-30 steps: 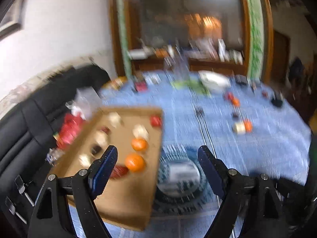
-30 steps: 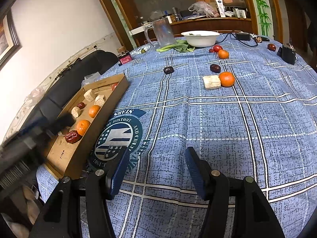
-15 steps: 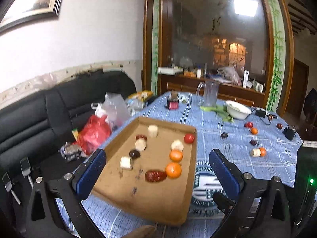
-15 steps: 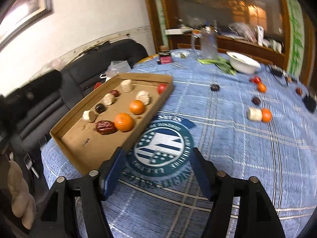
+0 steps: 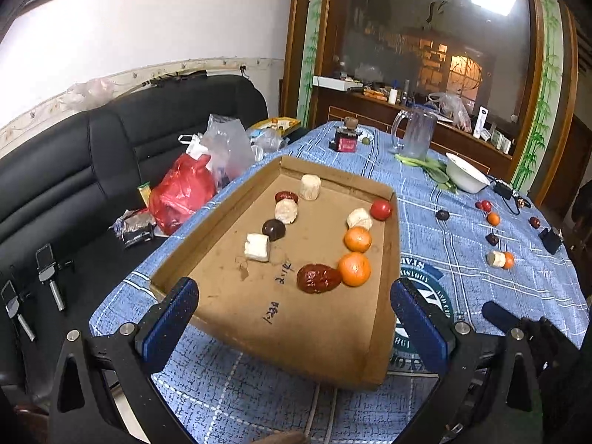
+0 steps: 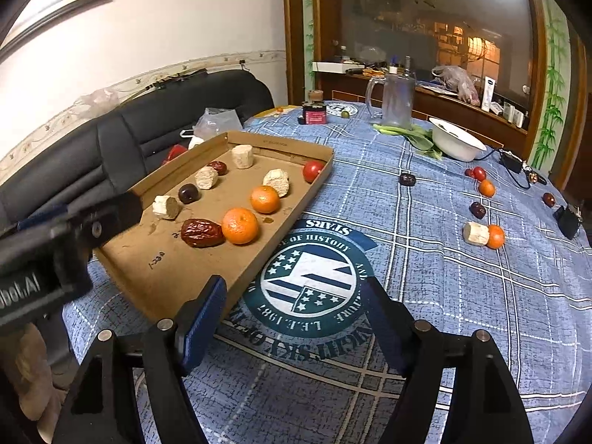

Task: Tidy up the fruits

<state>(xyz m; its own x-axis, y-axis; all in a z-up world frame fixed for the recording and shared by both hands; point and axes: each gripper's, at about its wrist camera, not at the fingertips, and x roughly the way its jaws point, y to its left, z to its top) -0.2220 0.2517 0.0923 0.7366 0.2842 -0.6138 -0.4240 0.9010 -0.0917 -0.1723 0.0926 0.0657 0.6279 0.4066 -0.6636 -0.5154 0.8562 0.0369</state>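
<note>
As before empty, both grippers (image 5: 294,314) (image 6: 294,318) wider.

"STARS", "OF HISTORY" and "L.E.E. 1987" upside down on tablecloth emblem (image 6: 309,277), handwritten marks unreadable on cardboard tray (image 6: 155,259)

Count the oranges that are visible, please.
4. Two lie in the cardboard tray: orange, orange. Two lie on the tablecloth: one touching a pale chunk, one farther back. Others may be hidden.
</note>
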